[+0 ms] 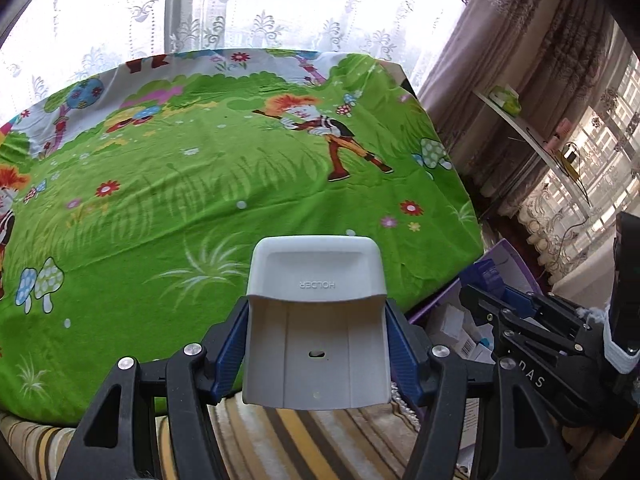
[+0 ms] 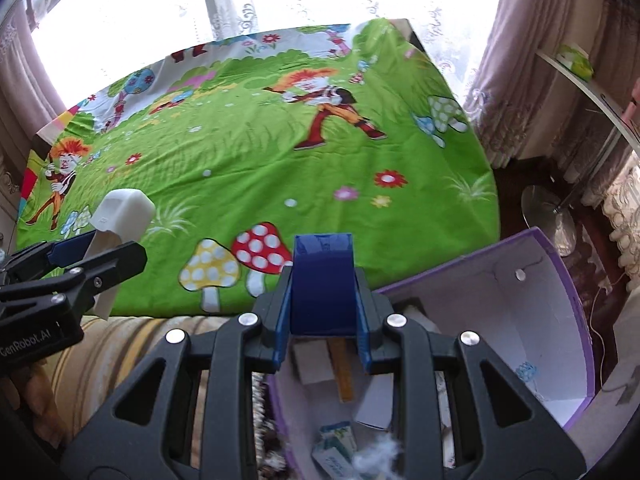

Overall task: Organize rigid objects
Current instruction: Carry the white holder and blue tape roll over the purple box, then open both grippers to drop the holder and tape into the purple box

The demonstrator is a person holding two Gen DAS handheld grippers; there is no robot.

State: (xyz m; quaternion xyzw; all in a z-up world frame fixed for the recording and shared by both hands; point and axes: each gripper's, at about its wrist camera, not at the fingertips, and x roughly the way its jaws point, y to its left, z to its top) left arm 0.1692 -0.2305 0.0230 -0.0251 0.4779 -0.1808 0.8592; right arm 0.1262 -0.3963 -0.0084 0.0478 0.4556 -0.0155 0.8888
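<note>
- Green cartoon-print sheet [image 1: 224, 184] covers the table, with figures, mushrooms, flowers and grass printed on it; surface mostly flat, small wrinkles.
- White band with trees and flowers runs along the sheet's far edge, next to the window.
- Lace curtain [image 1: 248, 12] behind the table, bright daylight through it; heavier mauve drapes [image 1: 532, 60] to the right.
- White shelf [image 1: 532, 136] on the right wall holds a green pack and small items, too small to name.
- Striped beige-yellow cloth [image 1: 304, 440] lies below the table's near edge.
- Left gripper [image 1: 316, 344] pinches a grey holder [image 1: 316, 312] by its sides between blue pads; holder is held off the sheet, over the table's near edge, its embossed "HOLDER" label reading upside down.
- Right gripper [image 2: 323, 320] clamps a blue box [image 2: 323, 280] between its fingers; box sits up above the purple bin [image 2: 520, 320], at the table's near right corner.
- Purple bin is beside the table, white inside, open; it holds small cartons and white boxes, jumbled.
- Right view shows the left gripper and holder at far left, well apart from the blue box.
- Round metal stand base [image 2: 548, 216] on dark floor past the bin.
</note>
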